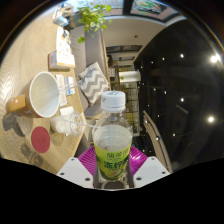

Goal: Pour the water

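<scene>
A clear plastic bottle [113, 140] with a white cap and a green label stands upright between my fingers. Both purple pads press against its sides, so my gripper [112, 165] is shut on the bottle. It is held above the wooden table [30, 70]. To the left of the bottle, on the table, sits a small clear glass [68, 124]. Beyond the glass stands a large white mug [44, 94]. The bottle's lower part is hidden behind my fingers.
A red round lid or coaster [40, 138] lies left of the glass. A small brown object [16, 103] rests beside the mug. A patterned cushion [95, 80] and a green plant [93, 16] lie farther back. A dark glossy surface [180, 90] stretches to the right.
</scene>
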Motion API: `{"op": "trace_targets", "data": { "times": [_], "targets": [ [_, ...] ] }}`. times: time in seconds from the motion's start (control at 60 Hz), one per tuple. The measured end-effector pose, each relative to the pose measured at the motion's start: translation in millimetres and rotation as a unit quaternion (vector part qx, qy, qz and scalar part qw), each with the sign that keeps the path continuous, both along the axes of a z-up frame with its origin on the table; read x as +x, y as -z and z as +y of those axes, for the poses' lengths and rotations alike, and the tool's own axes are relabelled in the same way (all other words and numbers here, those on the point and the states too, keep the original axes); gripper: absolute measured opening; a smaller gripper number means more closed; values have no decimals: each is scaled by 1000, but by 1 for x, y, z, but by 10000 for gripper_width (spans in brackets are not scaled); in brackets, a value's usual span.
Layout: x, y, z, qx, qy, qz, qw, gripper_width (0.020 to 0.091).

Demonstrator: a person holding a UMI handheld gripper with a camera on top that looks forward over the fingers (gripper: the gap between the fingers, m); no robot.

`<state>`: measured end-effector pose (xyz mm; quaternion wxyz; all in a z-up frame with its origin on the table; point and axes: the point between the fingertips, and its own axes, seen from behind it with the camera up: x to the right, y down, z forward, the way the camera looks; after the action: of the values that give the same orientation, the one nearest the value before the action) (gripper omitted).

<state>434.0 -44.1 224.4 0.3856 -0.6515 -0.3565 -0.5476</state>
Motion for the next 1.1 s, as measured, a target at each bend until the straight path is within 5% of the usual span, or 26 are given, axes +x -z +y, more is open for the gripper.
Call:
{"op": "trace_targets", "data": {
  "times": [0.283,0.55,0.817,1.1],
  "targets": [
    [-19,32,20,-109,-21,-240,964,396],
    [-24,23,16,-117,-17,-222,968,397],
    [-26,-4,3,-38,11,120,992,404],
    [-33,33,0,14,11,509,860,401]
  ]
}}
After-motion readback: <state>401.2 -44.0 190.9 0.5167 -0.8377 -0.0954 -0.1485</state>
